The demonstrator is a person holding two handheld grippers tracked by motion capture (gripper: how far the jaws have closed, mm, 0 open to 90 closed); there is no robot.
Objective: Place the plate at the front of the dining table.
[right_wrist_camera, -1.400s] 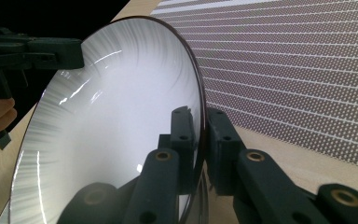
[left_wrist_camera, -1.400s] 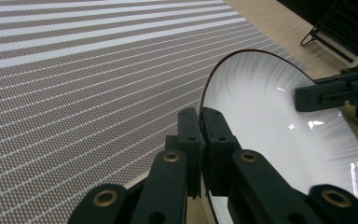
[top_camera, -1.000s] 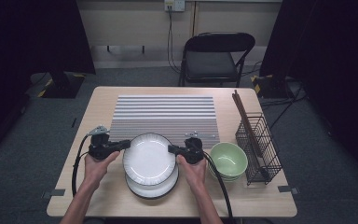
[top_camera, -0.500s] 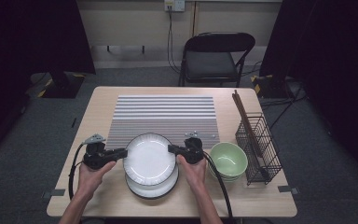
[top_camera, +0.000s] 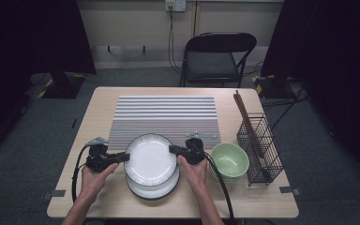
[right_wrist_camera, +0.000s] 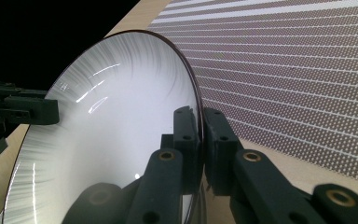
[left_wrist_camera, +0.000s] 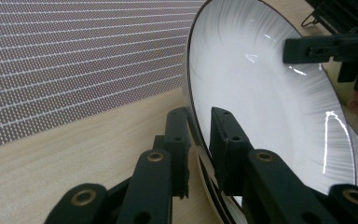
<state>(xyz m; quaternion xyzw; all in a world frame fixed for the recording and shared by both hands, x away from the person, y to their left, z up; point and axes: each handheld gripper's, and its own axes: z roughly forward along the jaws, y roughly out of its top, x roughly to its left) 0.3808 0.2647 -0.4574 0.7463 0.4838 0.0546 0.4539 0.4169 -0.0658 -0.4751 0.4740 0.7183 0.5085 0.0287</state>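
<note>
A white plate (top_camera: 150, 159) with a thin dark rim is held tilted above a second white plate (top_camera: 152, 190) that lies on the table. My right gripper (top_camera: 172, 149) is shut on the upper plate's right rim; in the right gripper view the jaws (right_wrist_camera: 198, 112) pinch that plate (right_wrist_camera: 112, 130). My left gripper (top_camera: 125, 158) is at the left rim. In the left gripper view its jaws (left_wrist_camera: 198, 112) straddle the plate's (left_wrist_camera: 270, 93) edge with small gaps showing; they have just been closing.
A green bowl (top_camera: 229, 161) sits right of the plates, beside a black wire basket (top_camera: 262, 150) with chopsticks (top_camera: 246, 119). A grey striped mat (top_camera: 166, 117) covers the table's (top_camera: 98, 112) middle. A black chair (top_camera: 215, 56) stands behind.
My left gripper has shifted slightly left and toward the near edge, still at the plate's left rim. The right gripper and the plate have stayed put.
</note>
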